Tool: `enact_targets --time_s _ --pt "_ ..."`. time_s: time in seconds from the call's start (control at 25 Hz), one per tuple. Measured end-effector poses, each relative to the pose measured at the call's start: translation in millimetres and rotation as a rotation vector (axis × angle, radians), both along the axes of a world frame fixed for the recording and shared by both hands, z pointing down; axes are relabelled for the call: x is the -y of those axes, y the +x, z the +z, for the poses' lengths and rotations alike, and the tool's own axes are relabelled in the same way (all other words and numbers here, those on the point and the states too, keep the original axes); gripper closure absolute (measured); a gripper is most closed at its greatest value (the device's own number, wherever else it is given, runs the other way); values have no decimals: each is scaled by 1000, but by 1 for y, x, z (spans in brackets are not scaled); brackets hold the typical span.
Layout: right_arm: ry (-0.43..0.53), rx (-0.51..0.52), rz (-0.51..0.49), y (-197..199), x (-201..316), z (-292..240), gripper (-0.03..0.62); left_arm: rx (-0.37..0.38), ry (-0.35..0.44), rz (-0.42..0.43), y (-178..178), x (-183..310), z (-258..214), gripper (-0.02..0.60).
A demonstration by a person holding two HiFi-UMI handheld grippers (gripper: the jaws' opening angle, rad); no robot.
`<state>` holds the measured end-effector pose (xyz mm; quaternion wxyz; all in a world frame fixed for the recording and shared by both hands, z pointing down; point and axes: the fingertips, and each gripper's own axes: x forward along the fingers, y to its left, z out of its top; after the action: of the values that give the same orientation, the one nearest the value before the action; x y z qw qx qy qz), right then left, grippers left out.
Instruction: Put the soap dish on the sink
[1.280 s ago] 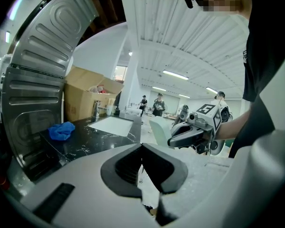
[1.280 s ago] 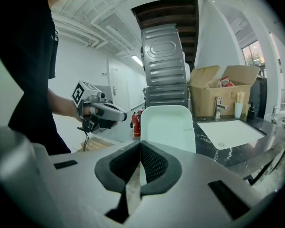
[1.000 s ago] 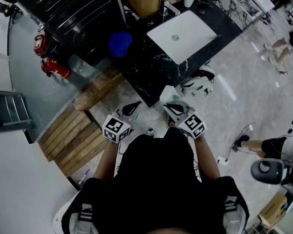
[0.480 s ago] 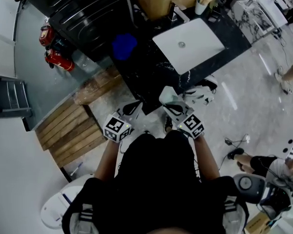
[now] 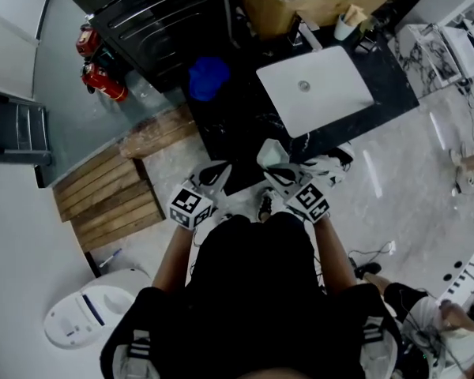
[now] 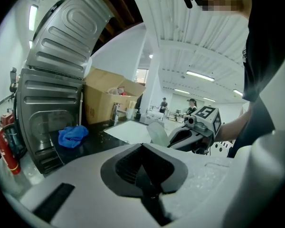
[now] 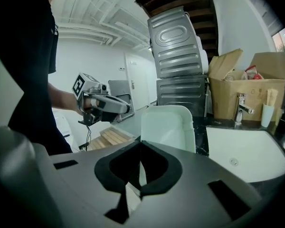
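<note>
My right gripper point(image 5: 280, 169) is shut on a pale, shallow soap dish point(image 5: 270, 153), which it holds at the near edge of the black stone counter point(image 5: 237, 125). In the right gripper view the soap dish point(image 7: 167, 126) stands up from the closed jaws of the right gripper point(image 7: 140, 148), with the white rectangular sink point(image 7: 247, 153) to its right. The sink point(image 5: 316, 89) is set in the counter, beyond the dish. My left gripper point(image 5: 218, 172) hangs beside the right one, at the counter's corner. Its jaws meet in the left gripper view point(image 6: 142, 151), with nothing between them.
A blue cloth point(image 5: 208, 77) lies on the counter left of the sink. A faucet point(image 5: 308, 36), a cup point(image 5: 346, 25) and a cardboard box point(image 5: 300, 2) stand behind the sink. Wooden slats point(image 5: 110, 200) and red fire extinguishers point(image 5: 99, 73) are on the floor at left.
Both grippers have come closer to the counter, and the soap dish now reaches its near edge. The right gripper's hold on the dish is unchanged.
</note>
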<state>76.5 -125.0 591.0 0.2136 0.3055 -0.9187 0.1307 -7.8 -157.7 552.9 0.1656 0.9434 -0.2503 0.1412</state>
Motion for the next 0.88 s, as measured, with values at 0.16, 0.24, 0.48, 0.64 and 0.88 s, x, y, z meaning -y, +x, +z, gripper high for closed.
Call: enact_targets --time_s 0.16,0.24,0.48,0.64,0.88 --pt "1 -6 -58 6 15 4 597 5 7 -56 4 9 0 581" --pt "7 -12 -89 7 23 4 597 7 8 -87 5 15 0 581" --pt "9 -60 -195 13 37 15 597 14 8 -173 11 23 -2 581" --pt "20 -98 -273 14 43 25 597 19 17 -226 12 25 2 581" --pt "18 -105 -349 15 50 36 597 36 12 -301 9 23 8 581"
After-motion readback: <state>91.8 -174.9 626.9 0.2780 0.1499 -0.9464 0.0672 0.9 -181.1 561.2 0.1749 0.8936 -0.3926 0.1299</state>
